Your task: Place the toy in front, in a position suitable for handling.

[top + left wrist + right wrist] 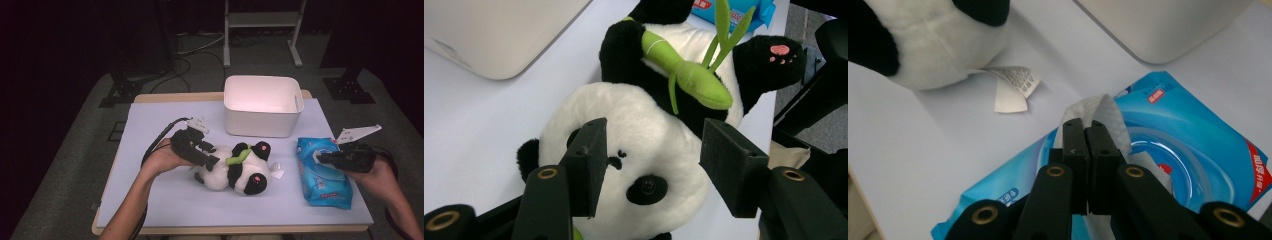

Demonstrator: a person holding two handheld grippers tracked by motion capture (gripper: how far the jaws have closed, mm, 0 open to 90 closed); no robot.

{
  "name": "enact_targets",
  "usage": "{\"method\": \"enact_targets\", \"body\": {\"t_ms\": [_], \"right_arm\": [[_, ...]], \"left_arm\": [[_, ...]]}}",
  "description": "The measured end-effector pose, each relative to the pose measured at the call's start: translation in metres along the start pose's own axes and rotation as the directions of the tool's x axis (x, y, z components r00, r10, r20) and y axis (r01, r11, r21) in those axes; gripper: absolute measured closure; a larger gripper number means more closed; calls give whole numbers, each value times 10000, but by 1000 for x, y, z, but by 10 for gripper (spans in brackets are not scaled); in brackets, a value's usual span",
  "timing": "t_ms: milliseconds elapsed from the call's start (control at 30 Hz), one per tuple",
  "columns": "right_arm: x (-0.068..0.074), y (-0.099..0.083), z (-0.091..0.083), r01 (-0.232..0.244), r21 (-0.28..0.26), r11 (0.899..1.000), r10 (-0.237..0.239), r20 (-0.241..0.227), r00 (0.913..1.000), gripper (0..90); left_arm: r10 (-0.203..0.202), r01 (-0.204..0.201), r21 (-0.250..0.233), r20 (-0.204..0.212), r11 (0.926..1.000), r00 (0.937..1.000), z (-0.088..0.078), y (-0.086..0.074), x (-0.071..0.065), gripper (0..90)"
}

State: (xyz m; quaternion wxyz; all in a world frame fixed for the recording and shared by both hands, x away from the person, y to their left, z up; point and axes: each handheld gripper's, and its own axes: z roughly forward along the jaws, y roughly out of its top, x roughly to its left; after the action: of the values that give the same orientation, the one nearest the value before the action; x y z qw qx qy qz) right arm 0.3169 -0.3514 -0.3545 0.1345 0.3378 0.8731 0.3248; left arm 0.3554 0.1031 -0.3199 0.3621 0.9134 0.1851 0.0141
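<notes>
A panda plush [237,167] lies on its back mid-table with a green bamboo sprig [694,80] across its chest. My left gripper [212,155] is at its head, open. In the left gripper view the two black pads [586,160] stand on either side of the panda's face [644,130], and no squeeze shows. At the right lies a blue pack of wet wipes [325,180]. My right gripper [1087,132] is over it, shut on a white wipe [1108,112] that sticks up from the pack's opening [1188,150].
A white plastic bin [262,105] stands at the back of the pale mat [165,200], behind the panda. The panda's white care label [1013,87] lies on the mat between the plush and the wipes pack. Dark floor and stands surround the table.
</notes>
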Motion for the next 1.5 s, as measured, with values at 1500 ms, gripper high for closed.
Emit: {"method": "enact_targets", "body": {"t_ms": [1500], "right_arm": [[60,118,-18,1458,-1826,9723,-1812,-1948,9640,885]], "left_arm": [[-353,348,352,125,9988,9993,6,-37,13,303]]}}
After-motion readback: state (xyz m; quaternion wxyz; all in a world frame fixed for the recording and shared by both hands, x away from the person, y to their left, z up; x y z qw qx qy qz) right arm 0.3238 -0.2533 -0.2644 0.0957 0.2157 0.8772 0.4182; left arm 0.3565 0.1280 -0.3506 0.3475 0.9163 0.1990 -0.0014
